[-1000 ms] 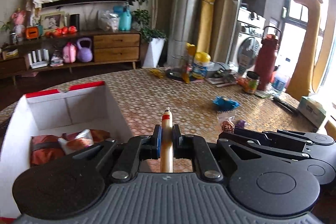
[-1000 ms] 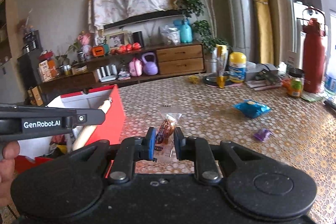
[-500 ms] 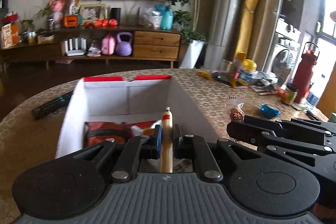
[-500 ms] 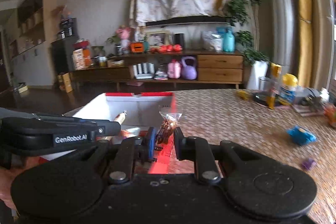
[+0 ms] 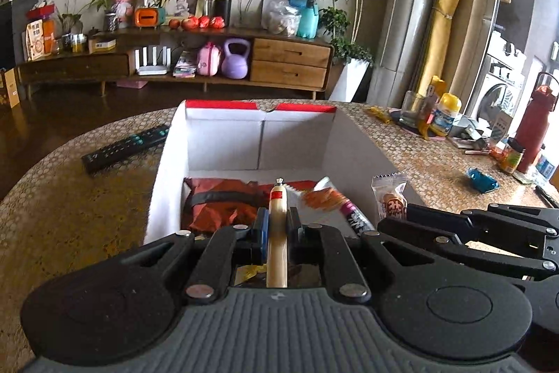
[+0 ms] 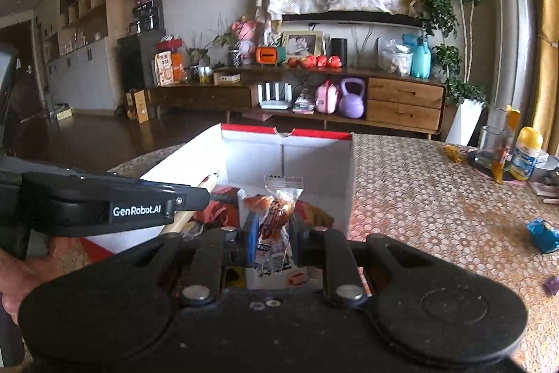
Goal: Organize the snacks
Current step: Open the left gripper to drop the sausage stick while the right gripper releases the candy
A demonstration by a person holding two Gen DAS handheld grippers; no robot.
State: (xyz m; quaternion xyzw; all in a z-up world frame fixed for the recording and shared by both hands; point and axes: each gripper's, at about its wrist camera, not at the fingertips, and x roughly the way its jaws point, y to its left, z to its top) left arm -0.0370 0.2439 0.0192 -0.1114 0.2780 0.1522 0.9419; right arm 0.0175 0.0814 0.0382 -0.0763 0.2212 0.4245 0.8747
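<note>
Both grippers hover over the open box (image 5: 353,149), side by side. Left gripper (image 5: 277,228) has its blue-padded jaws clamped on a sausage stick (image 5: 277,226), a smooth cream-coloured cylinder with a red band and a crimped metal tip, pointing forward above the box interior. Right gripper (image 6: 272,233) pinches a small pastry packet (image 6: 276,215), clear crinkly film with a serrated top edge and red printing over a brown baked piece, held upright just above the near edge of the box. The box is white cardboard inside with a red rim and red outer wall. On its floor lie a glossy red-orange bag (image 5: 223,201) with a dark stripe and a transparent wrapped snack (image 5: 328,198). Beneath it spreads a round table (image 5: 70,198) with a woven, honeycomb-textured golden cover. A blue crumpled snack packet (image 6: 541,233) and a small purple one (image 6: 552,285) lie well apart on the right, and a black remote control (image 5: 125,149) lies left of the box.
</note>
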